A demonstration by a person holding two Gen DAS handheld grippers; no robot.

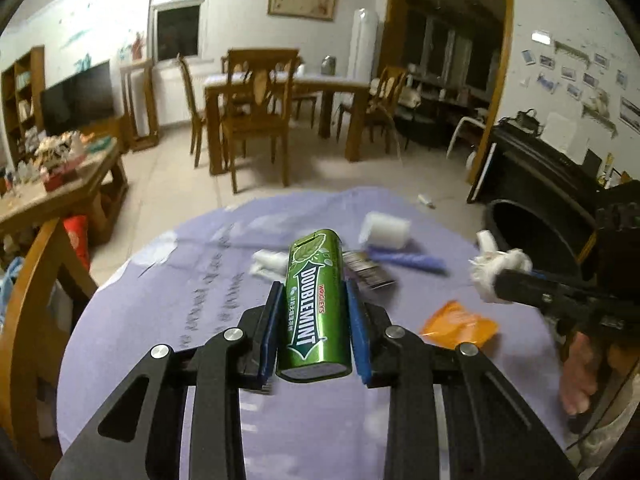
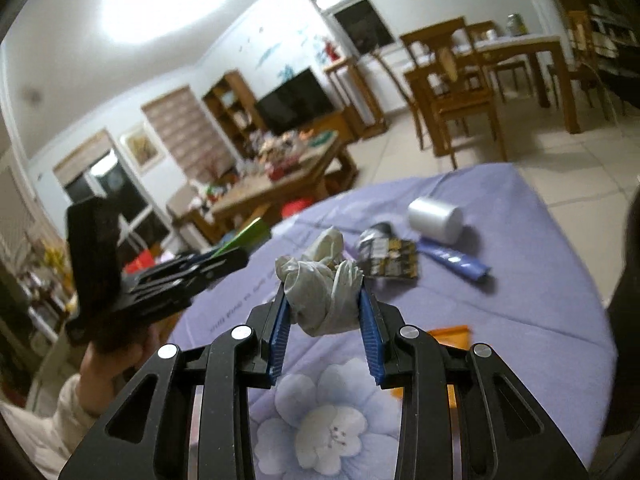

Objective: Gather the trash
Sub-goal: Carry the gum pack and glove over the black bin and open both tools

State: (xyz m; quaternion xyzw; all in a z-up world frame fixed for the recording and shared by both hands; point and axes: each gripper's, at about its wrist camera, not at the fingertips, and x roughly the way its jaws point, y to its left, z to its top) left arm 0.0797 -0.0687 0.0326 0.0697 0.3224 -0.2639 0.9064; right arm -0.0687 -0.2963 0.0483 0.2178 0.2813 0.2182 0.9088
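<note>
Lavender cloth printed with pale flowers [image 2: 520, 280] covers the round table under both grippers, in a living room with tiled floor.

Nearest in the left wrist view, the left gripper [image 1: 312, 300] has its blue pads clamped on the two sides of a green Doublemint gum container [image 1: 316, 300], which stands lengthwise between the fingers and is lifted off the cloth. Just ahead of its tip lie a crumpled white tissue [image 1: 268, 262] to the left and a dark printed wrapper [image 1: 368, 272] to the right. An orange wrapper [image 1: 460, 324] rests flat on the cloth to the right of the fingers. Farther ahead lie a purple tube [image 1: 404, 260] and, beyond it, a white roll [image 1: 384, 230] on its side.

In the right wrist view, the right gripper [image 2: 324, 300] is closed on a wad of crumpled whitish tissue [image 2: 324, 292], pinched between its blue pads and raised above the cloth. The same wad shows at the right gripper's tip in the left view.

Off the table's right edge, past the right gripper, stands a black bin [image 1: 536, 236] with its mouth open. Farther back are a wooden dining table with chairs [image 1: 256, 112], a cluttered coffee table [image 1: 60, 184] on the left, and a dark television [image 1: 78, 96].
</note>
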